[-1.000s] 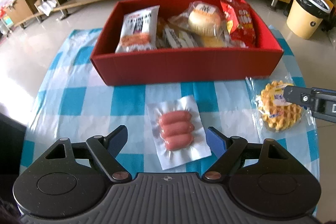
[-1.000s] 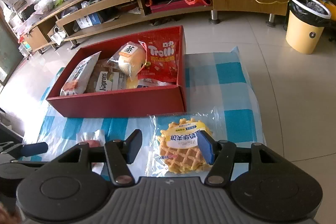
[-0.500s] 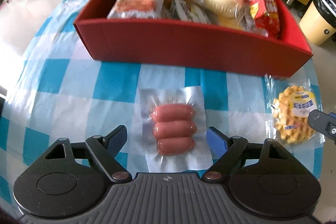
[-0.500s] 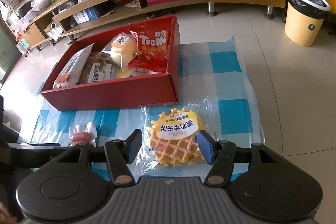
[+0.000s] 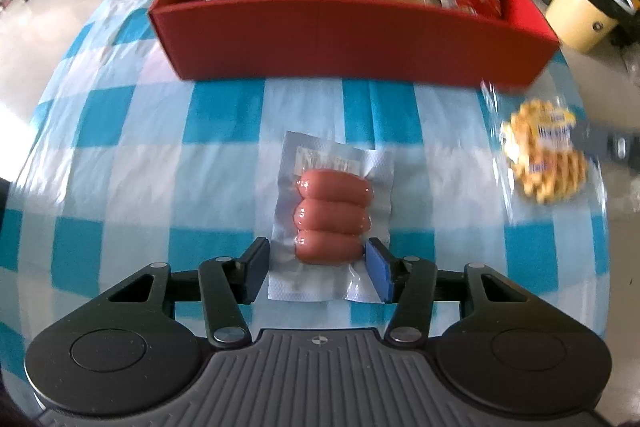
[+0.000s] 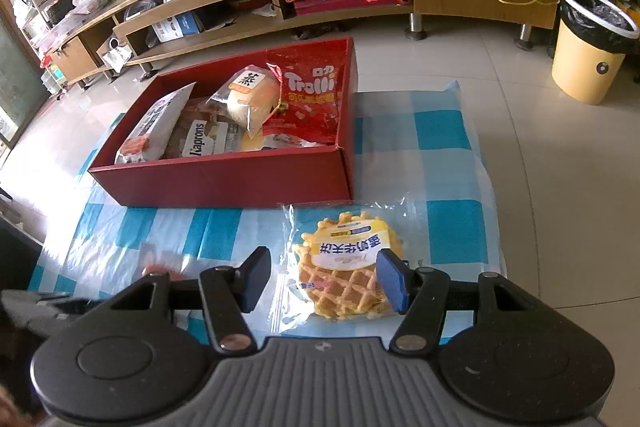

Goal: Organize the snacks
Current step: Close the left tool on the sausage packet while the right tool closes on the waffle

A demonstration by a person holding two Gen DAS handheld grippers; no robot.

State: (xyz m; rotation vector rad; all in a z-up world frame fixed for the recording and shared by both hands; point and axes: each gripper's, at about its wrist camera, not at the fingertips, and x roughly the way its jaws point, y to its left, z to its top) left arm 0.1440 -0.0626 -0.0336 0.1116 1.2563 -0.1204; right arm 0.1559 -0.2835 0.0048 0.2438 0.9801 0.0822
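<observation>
Your left gripper [image 5: 318, 265] was closing on the sausage pack [image 5: 330, 223], nearest sausage between the jaws; its slick film could have let it squirt out. At three o'clock, your right gripper [image 6: 324, 281] held narrow jaws around the waffle pack [image 6: 348, 277], though I couldn't tell if they pinched; a loose wrapper grip might have dropped it. The red box [image 5: 360, 43] at twelve o'clock looked crowded, so both packs risked catching its near wall.
</observation>
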